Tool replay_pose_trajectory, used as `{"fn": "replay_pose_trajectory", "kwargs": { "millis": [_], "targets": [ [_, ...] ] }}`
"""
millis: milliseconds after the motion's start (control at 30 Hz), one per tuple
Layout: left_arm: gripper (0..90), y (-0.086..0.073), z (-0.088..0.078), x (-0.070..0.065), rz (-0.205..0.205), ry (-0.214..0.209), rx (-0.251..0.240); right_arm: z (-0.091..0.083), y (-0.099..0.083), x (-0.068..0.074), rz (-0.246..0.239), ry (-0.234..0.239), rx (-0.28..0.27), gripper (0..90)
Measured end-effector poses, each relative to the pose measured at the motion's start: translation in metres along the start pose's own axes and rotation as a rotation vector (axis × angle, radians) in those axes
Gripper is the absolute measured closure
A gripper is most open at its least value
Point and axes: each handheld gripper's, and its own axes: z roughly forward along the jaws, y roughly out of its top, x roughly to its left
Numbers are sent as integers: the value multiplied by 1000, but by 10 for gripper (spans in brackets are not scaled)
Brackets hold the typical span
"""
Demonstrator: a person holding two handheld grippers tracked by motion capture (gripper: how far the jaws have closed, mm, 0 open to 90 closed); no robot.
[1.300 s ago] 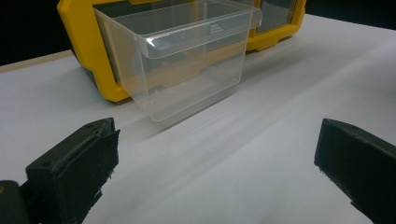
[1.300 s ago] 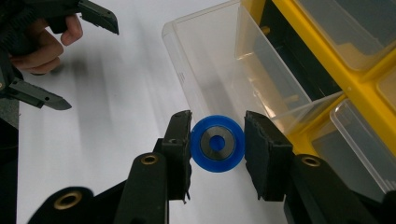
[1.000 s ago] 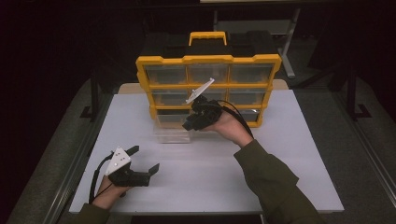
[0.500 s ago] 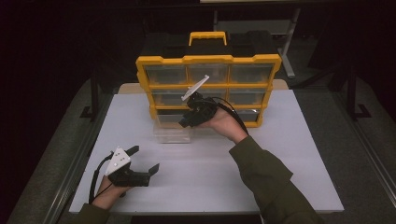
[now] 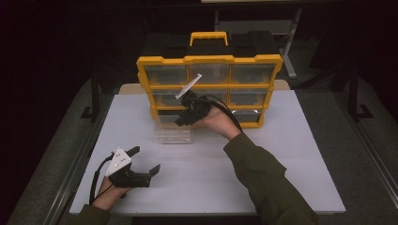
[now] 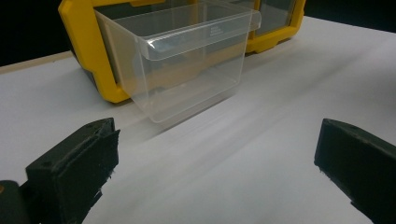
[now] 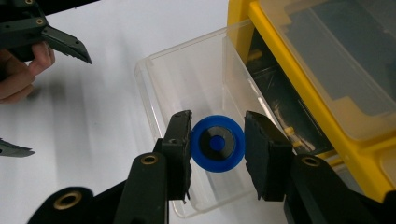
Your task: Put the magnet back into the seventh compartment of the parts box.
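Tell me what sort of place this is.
Probably a lab or workshop bench set up for recording: a plain white table in a dark room, a yellow parts organizer with clear drawers, and metal frame legs behind it.

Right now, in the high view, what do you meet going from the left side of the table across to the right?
Left gripper, resting low on the white table → clear drawer pulled out of the yellow organizer → right gripper, hovering over that drawer.
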Motion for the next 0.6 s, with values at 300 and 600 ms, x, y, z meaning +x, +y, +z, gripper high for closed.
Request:
{"fn": "replay_pose_trajectory", "kwargs": {
  "millis": [300, 600],
  "targets": [
    [0, 0, 0, 0, -1, -1, 0, 11, 3, 0, 8, 7, 31, 617],
    [0, 0, 0, 0, -6, 0, -3, 15, 3, 1, 60, -2, 80, 618]
  ]
}}
